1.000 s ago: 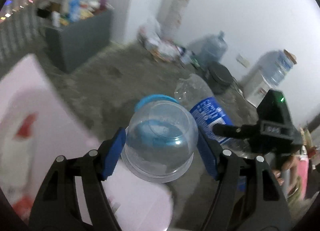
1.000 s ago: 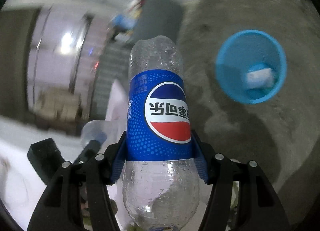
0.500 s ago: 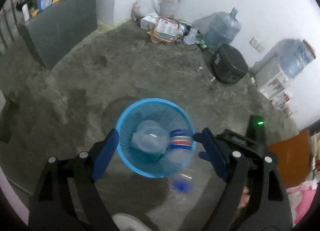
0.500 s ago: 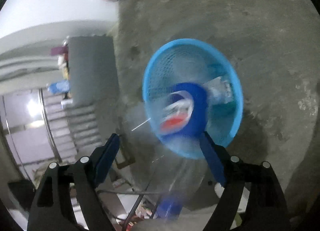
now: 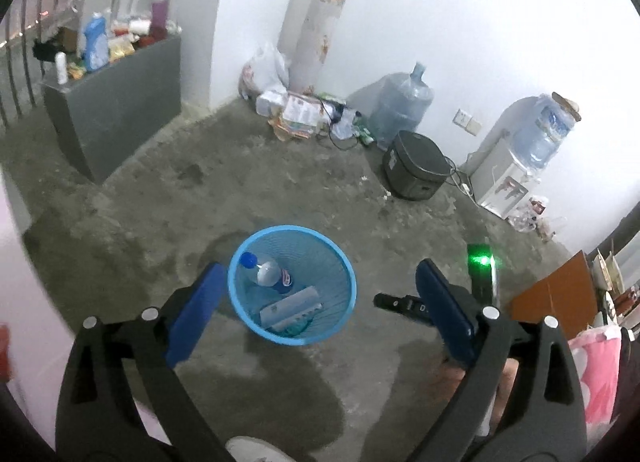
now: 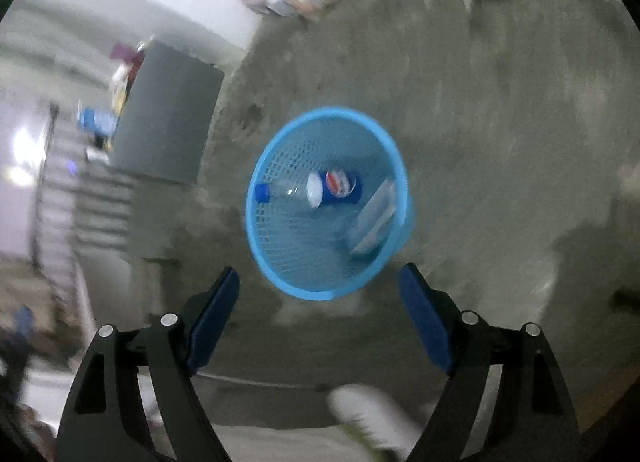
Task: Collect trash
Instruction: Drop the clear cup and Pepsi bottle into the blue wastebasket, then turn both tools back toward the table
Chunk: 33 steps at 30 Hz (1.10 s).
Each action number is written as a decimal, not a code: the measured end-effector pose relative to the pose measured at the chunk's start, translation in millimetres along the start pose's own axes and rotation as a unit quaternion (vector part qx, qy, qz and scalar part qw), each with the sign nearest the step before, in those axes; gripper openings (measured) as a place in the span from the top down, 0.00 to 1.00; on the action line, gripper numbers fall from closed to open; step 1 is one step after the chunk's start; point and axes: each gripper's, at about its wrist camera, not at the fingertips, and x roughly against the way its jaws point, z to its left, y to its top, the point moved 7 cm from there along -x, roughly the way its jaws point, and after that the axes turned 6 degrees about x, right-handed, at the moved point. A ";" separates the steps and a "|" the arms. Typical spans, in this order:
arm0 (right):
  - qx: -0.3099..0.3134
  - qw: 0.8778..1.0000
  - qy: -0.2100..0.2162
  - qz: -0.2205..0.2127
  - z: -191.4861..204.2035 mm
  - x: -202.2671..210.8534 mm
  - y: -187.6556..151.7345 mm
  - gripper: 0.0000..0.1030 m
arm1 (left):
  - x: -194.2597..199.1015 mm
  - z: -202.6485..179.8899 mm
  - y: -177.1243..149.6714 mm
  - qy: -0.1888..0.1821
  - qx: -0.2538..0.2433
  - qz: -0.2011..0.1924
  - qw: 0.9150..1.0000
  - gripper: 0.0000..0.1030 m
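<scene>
A blue mesh trash basket [image 5: 338,262] stands on the concrete floor, also in the right wrist view [image 6: 276,150]. Inside it lies a clear Pepsi bottle [image 5: 266,272] with a blue cap, seen too in the right wrist view [image 6: 316,186], beside a flat white package [image 5: 290,308]. My left gripper [image 5: 320,298] is open and empty above the basket. My right gripper [image 6: 320,294] is open and empty, also above it; it shows at the right of the left wrist view [image 5: 404,304]. The clear cup is not plainly visible.
A grey cabinet [image 5: 116,98] with bottles on top stands at the left. Bags and papers [image 5: 296,114] lie along the far wall, with a water jug [image 5: 402,106], a black cooker [image 5: 416,172] and a water dispenser [image 5: 516,166]. A white shoe [image 5: 256,448] shows at the bottom.
Both grippers opened. The left let go of the clear cup and the right let go of the Pepsi bottle; the bottle now lies in the basket. Both grippers pulled back above it.
</scene>
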 end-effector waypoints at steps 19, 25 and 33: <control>0.345 0.919 0.190 -0.015 296.9 105.6 -74.9 0.11 | 315.9 131.8 -121.7 0.078 0.101 -0.230 0.965 0.11; 0.400 0.885 0.232 0.057 396.2 68.2 -137.3 0.12 | 377.9 231.3 -189.6 0.141 0.236 -0.266 0.924 0.11; 0.437 0.876 0.174 0.109 481.6 -18.3 -184.8 0.28 | 371.0 347.6 -257.4 0.178 0.409 -0.209 0.870 0.31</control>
